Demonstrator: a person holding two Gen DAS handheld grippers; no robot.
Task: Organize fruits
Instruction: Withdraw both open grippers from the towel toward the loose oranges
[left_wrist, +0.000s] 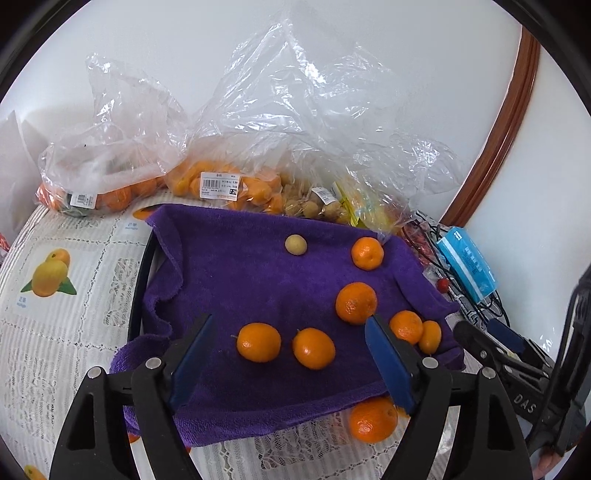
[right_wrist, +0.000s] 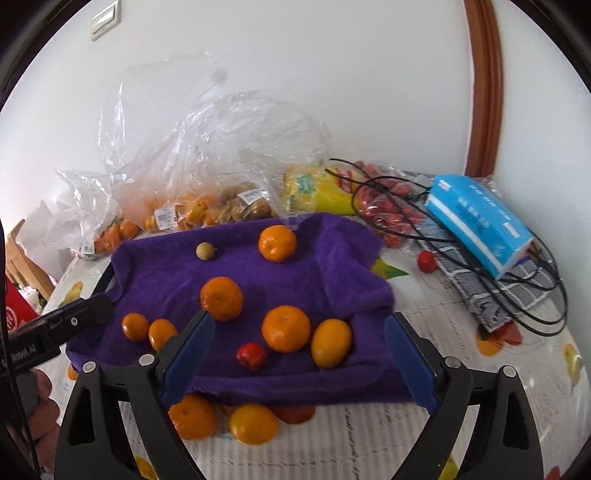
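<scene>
A purple towel lies over a black tray on the table and carries several oranges and one small tan round fruit. My left gripper stands open above the towel's near part; two oranges lie between its blue pads, untouched. My right gripper is also open, over an orange, a small red fruit and a yellow-orange fruit, touching none. Two more oranges sit on the tablecloth just in front of the towel.
Clear plastic bags of oranges and tan fruit crowd the back by the wall. On the right lie a blue tissue pack, black cables, a bag of red fruit and one loose red fruit.
</scene>
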